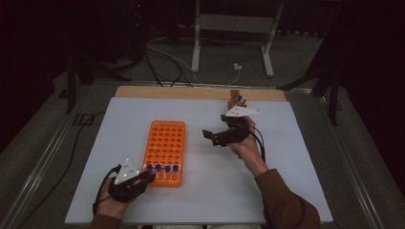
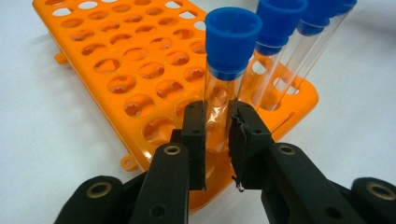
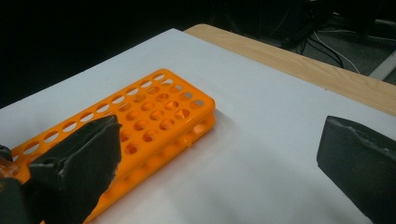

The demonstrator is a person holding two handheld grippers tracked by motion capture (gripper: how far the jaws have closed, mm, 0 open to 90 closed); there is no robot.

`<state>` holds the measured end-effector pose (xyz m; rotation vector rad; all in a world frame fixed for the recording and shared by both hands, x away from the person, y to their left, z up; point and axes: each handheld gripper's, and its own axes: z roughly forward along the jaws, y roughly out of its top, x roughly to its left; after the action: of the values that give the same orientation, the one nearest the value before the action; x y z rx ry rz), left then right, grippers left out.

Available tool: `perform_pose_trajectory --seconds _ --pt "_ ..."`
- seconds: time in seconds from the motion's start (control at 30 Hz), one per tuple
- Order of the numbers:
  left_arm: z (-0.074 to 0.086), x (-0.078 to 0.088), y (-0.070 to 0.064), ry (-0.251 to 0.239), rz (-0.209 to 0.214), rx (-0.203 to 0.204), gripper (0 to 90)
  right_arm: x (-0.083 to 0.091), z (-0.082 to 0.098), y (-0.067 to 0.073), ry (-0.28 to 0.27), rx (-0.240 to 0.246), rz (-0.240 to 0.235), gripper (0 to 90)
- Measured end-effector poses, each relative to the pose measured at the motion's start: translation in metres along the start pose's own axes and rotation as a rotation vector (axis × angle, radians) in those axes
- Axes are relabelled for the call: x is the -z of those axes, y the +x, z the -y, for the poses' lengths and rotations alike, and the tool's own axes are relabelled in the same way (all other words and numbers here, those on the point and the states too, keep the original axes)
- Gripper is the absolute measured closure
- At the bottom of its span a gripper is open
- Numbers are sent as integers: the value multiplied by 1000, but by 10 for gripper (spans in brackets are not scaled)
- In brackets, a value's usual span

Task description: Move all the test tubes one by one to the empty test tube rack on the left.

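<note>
- While standing in the orange rack's (image 2: 140, 74) near row, leftmost blue-capped tube (image 2: 223, 88) is clamped by L gripper (image 2: 217, 140), pads on its clear wall.
- 3 more capped tubes (image 2: 280, 51) beside it, same row.
- R gripper (image 1: 217, 134): jaws wide apart, nothing between, hovering over white mat (image 1: 286, 157) right of rack.

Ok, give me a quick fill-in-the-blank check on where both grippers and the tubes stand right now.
1. The left gripper is shut on a clear tube with a ____ cap.
2. The rack is coloured ____.
3. The capped tubes standing in the rack's near row number ____.
4. The right gripper has its jaws ____, with nothing between them.

Missing words: blue; orange; four; open
</note>
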<state>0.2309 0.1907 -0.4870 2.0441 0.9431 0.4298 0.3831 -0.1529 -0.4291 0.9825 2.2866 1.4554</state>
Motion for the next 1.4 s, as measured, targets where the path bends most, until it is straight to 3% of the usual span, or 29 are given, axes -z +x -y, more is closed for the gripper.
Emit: perform_pose_trajectory --seconds 0.13,0.33,0.73,0.87,1.03,1.27,1.4 --pt "-1 -1 -2 6 -5 -18 782 -1 0 0 3 2 -1 2" --pt "0 -1 0 -7 20 5 769 -1 0 0 3 1 -1 2" --pt "1 12 12 -89 84 69 546 0 0 -2 1 -3 -4 2" --pt "2 16 17 -108 98 84 512 1 0 -3 1 -3 -1 2" --pt "-1 23 22 -153 98 101 377 1 0 -4 -1 -4 2 2" --pt "-9 31 26 -207 36 116 201 3 0 -7 -4 -7 7 2" --pt "-19 32 31 -231 7 122 164 6 -1 -10 -9 -8 14 3"
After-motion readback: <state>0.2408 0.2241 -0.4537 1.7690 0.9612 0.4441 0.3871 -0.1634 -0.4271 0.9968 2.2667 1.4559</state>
